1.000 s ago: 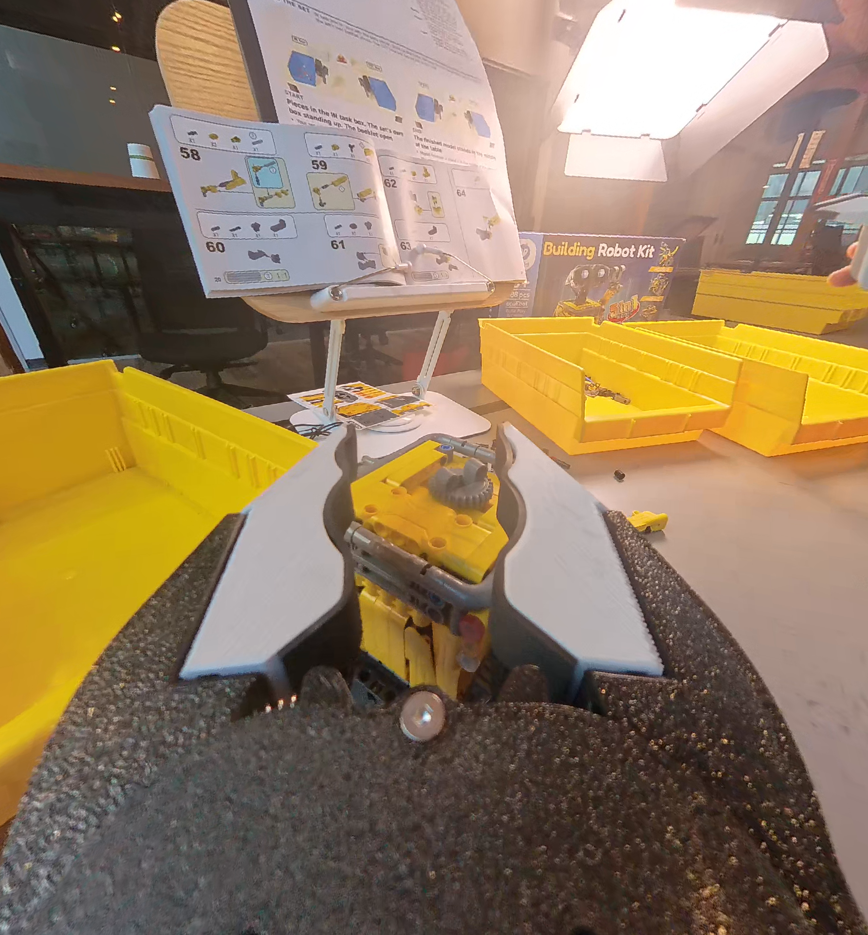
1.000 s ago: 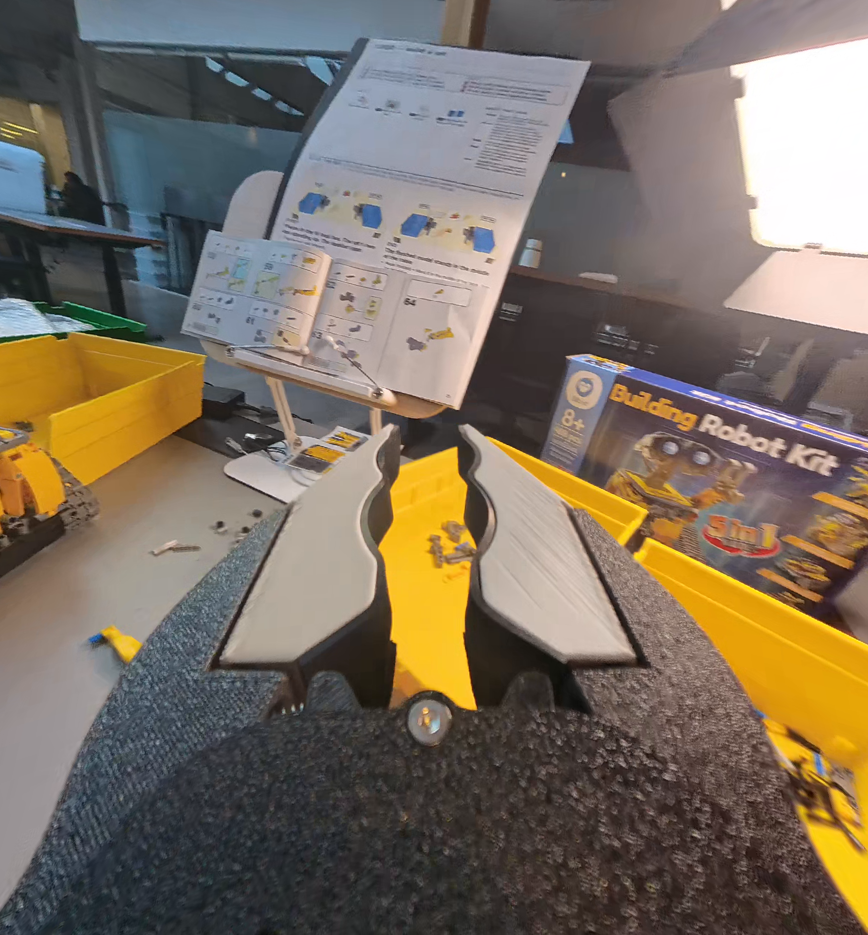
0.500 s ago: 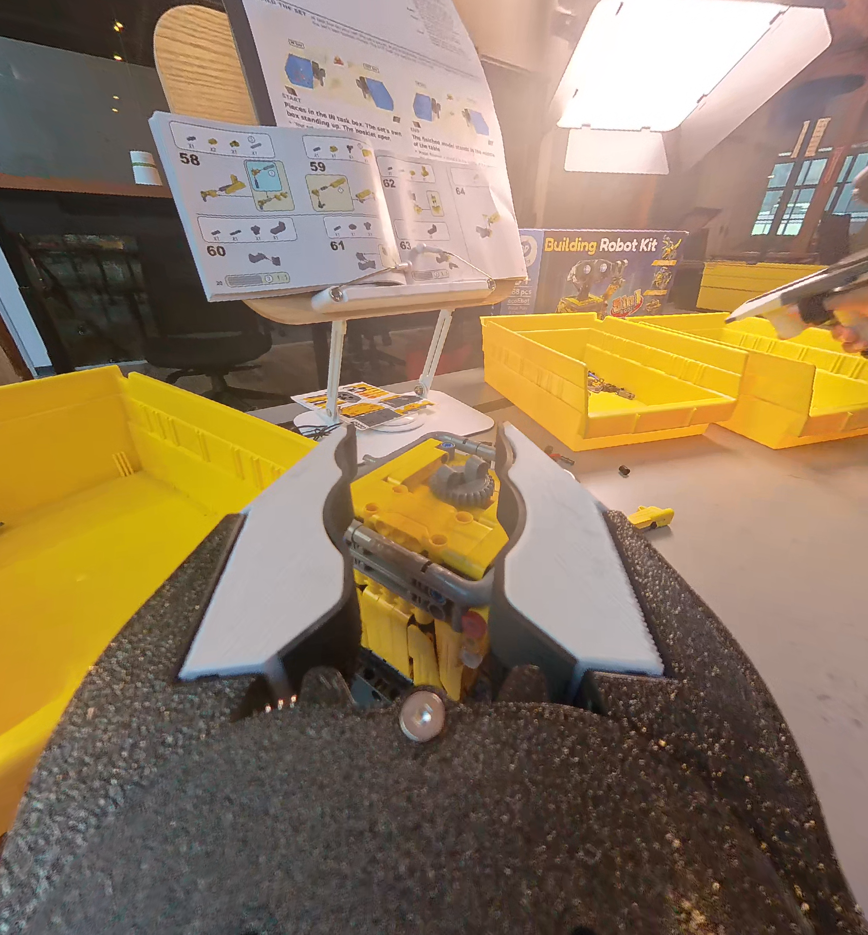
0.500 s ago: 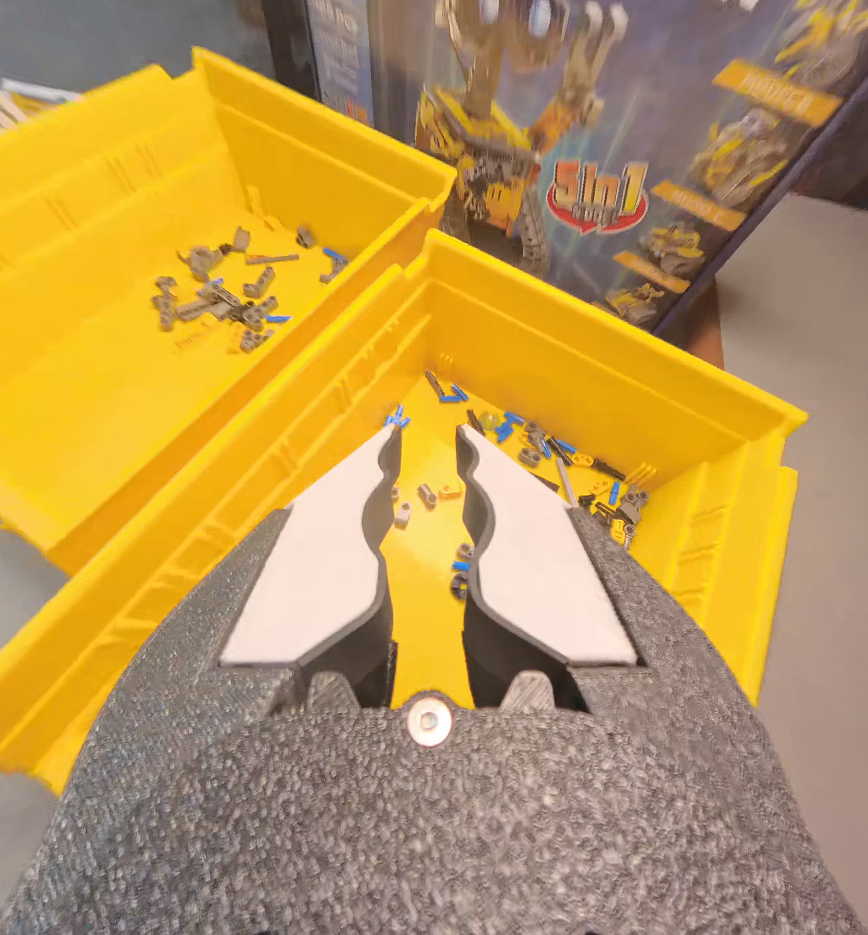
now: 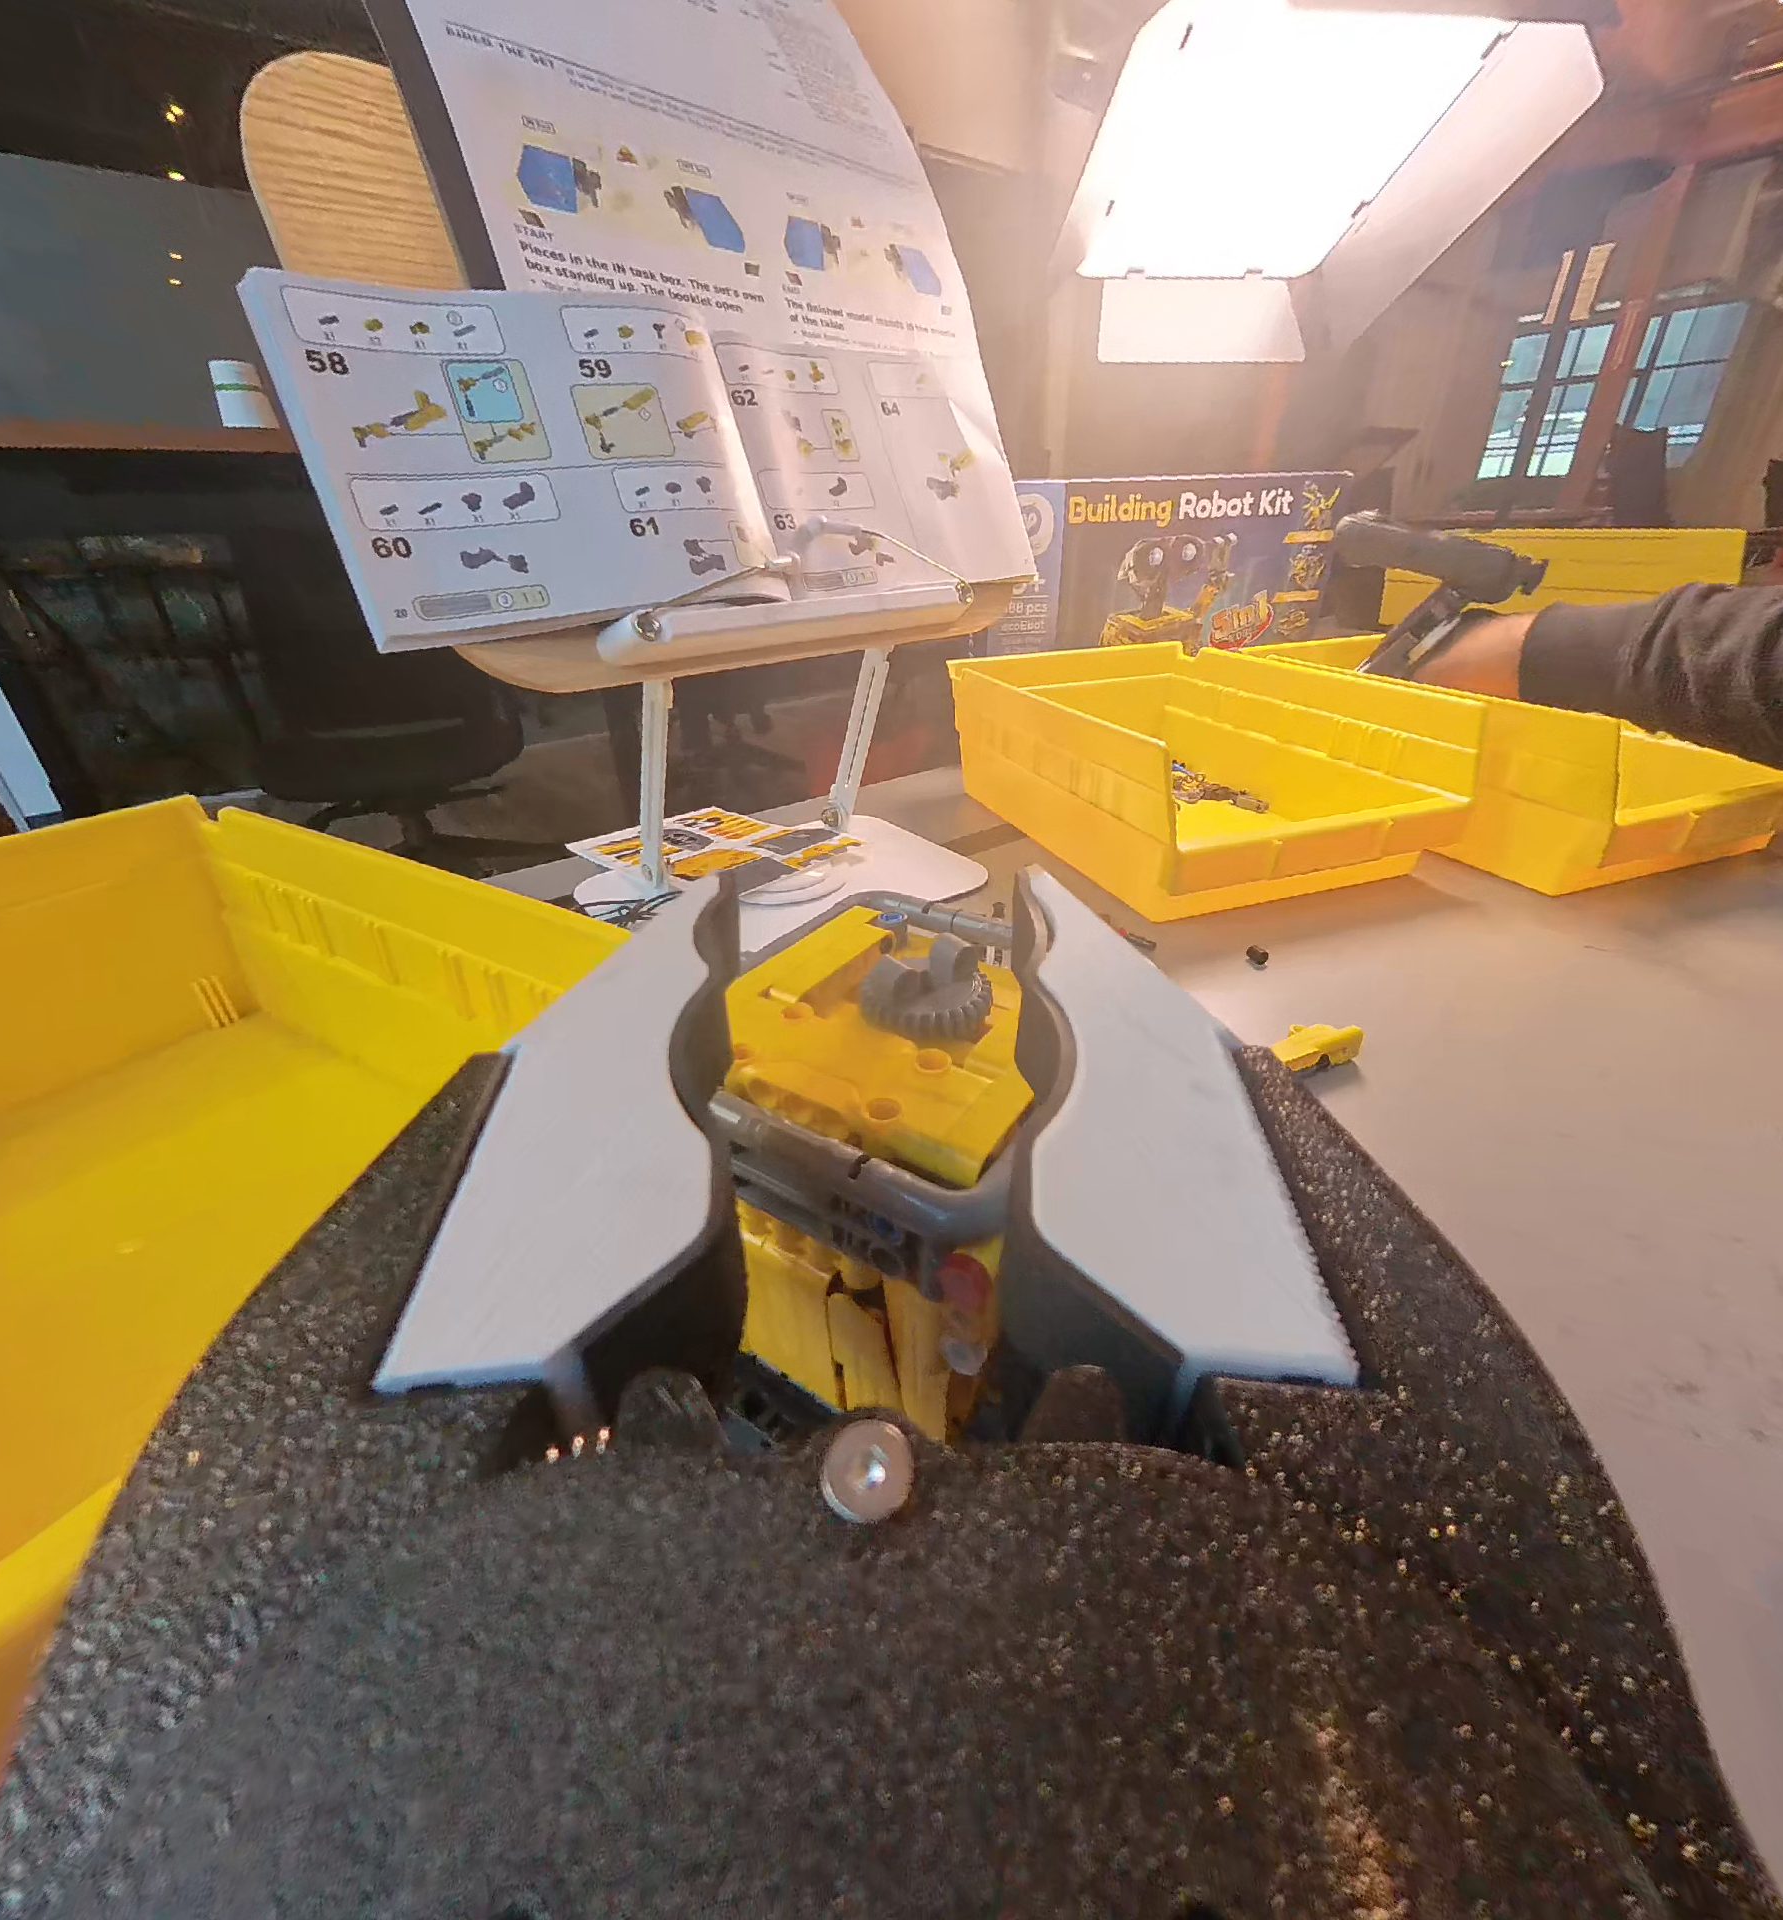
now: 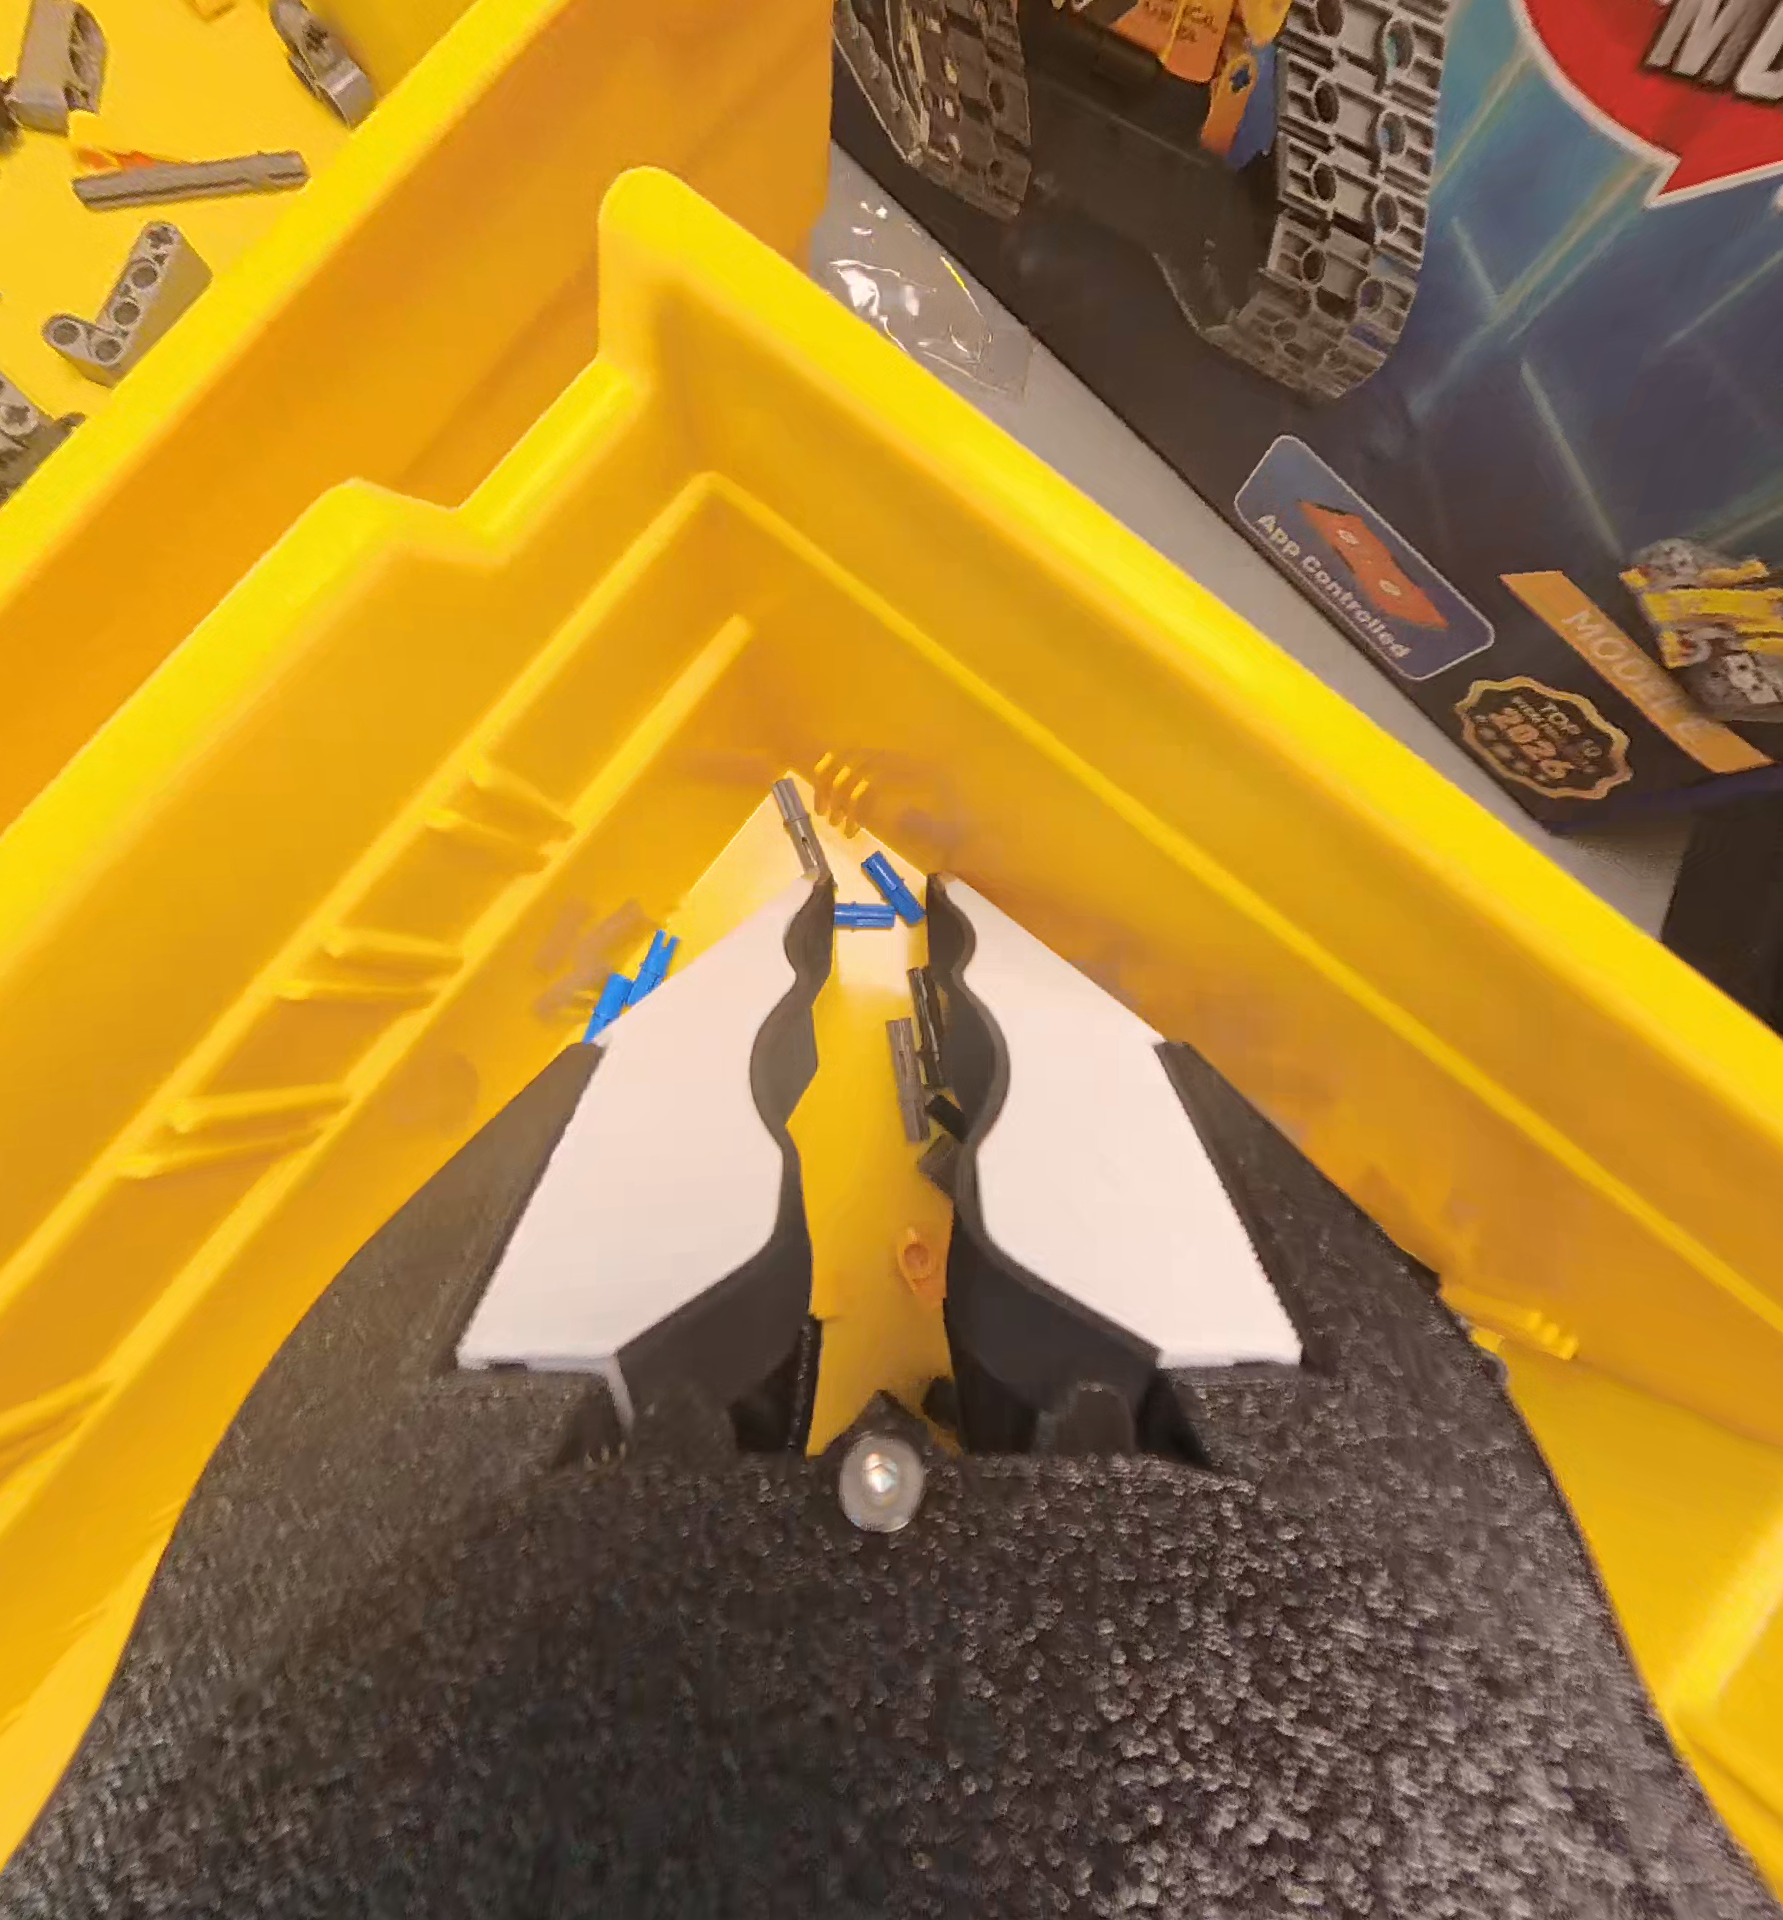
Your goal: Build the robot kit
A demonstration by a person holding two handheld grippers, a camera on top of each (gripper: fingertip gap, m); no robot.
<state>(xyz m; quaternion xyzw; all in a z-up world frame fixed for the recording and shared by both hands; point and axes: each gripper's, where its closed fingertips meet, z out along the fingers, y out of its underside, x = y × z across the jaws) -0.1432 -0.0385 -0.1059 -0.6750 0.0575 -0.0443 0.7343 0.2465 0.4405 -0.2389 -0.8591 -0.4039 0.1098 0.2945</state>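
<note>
Left wrist view first: our left hand-held gripper [image 5: 871, 914] is clamping a half-built yellow and grey brick model [image 5: 871, 1081] topped with a grey gear, holding it over the grey table [image 5: 1552, 1091] in front of the open instruction booklet [image 5: 554, 457] on its white stand. Over on the right, our right hand-held gripper [image 6: 874, 883] is dipping into the corner of a yellow plastic bin [image 6: 1126, 644], fingers a narrow gap apart and gripping nothing. Little blue pins [image 6: 882, 896] and a grey pin [image 6: 799, 826] are lying right at its tips. We're guessing we're picking a part here, so next up we're needing a careful line-up on one pin before squeezing.
</note>
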